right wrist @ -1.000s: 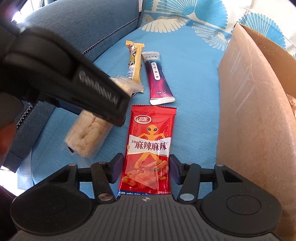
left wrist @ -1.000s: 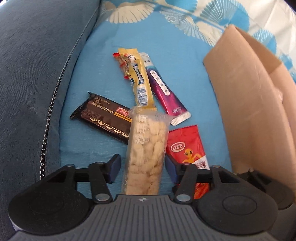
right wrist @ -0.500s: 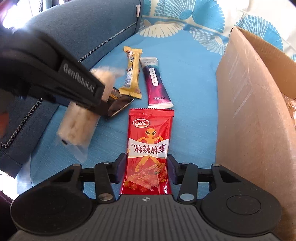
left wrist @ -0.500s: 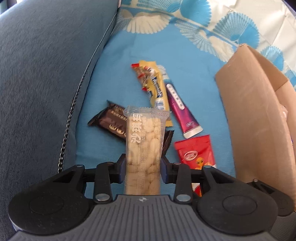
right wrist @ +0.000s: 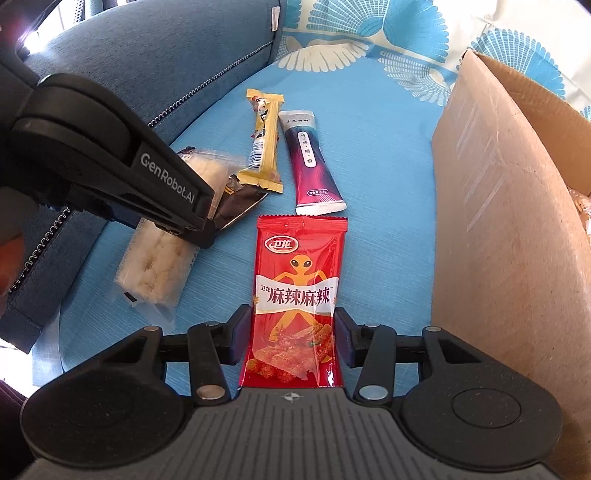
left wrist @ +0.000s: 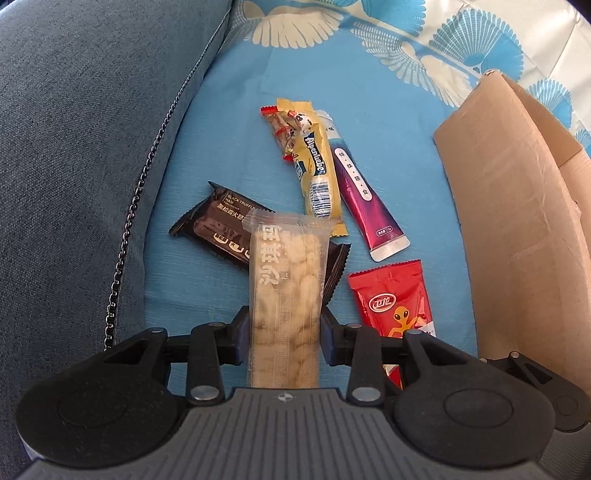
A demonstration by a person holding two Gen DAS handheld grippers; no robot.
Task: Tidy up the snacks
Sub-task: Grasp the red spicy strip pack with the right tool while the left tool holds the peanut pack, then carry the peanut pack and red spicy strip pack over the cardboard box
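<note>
My left gripper (left wrist: 283, 332) is shut on a clear pack of pale puffed snack (left wrist: 288, 291) and holds it above the blue cushion; the gripper and pack also show in the right wrist view (right wrist: 155, 258). My right gripper (right wrist: 293, 334) is shut on a red spicy-strip packet (right wrist: 297, 288), which also shows in the left wrist view (left wrist: 395, 306). On the cushion lie a dark brown cracker pack (left wrist: 218, 225), a yellow candy stick (left wrist: 314, 166), a small red-wrapped snack (left wrist: 279, 129) and a purple tube sachet (left wrist: 364, 195).
An open cardboard box (left wrist: 517, 206) stands at the right, its near wall close to my right gripper (right wrist: 498, 229). A dark blue sofa cushion with a zipper (left wrist: 74, 147) rises at the left. Patterned fabric (left wrist: 406, 33) lies at the back.
My left gripper closed on the puffed snack pack and lifted it off the cushion. My right gripper narrowed onto the red packet.
</note>
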